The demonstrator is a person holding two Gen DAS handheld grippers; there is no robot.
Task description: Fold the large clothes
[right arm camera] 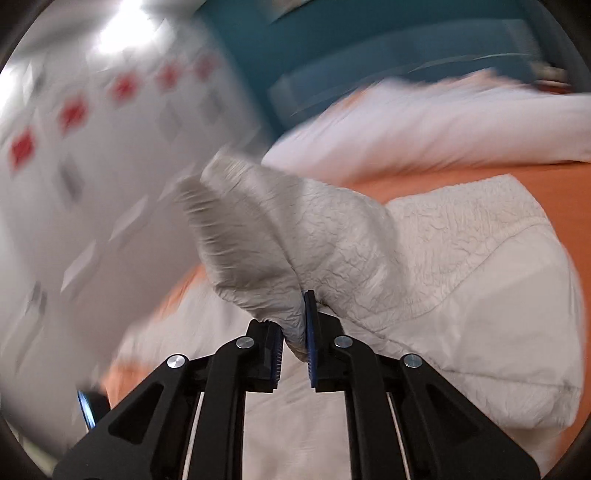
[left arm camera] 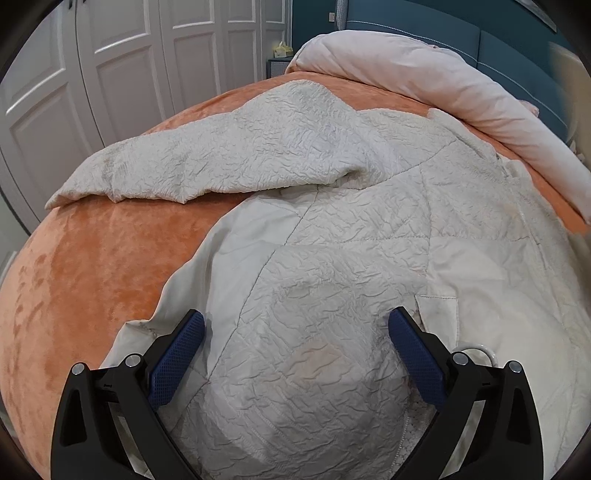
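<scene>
two blue-padded grippers: left gripper (left arm camera: 295, 325) gapes wide over one crinkled, quilted cream jacket (left arm camera: 332, 229). right gripper (right arm camera: 293, 332) pinches its sleeve (right arm camera: 258, 236) between the jaws, above one orange velvet bedspread (left arm camera: 92, 251).

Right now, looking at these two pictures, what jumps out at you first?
A big cream quilted jacket sprawls over an orange bedspread, one sleeve stretched to the left. The right gripper is shut on a raised fold of the jacket, the room behind it blurred. The left gripper hangs open above the jacket's near end, and a rolled pale pink duvet lies by the blue headboard.
</scene>
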